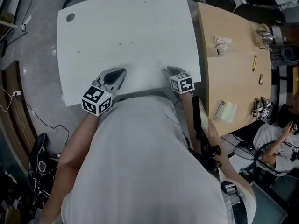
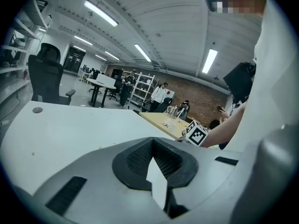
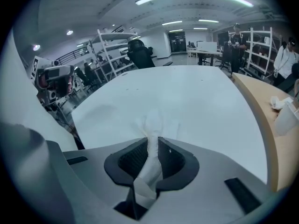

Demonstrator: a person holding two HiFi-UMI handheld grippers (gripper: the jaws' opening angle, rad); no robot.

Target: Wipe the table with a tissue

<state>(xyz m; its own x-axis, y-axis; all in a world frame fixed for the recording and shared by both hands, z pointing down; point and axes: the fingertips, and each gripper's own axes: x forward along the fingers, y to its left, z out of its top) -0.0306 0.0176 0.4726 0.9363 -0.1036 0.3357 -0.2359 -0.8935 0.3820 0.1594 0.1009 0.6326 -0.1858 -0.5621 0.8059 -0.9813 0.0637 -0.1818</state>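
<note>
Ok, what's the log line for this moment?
right gripper: jaws shut on tissue, tissue tip on white table near its front edge | left gripper: jaws shut, empty, low over same edge

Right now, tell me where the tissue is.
The tissue is pinched in the jaws of the right gripper. It sits at the near edge of the white table, on the head view's right, towards the wooden table.
</note>
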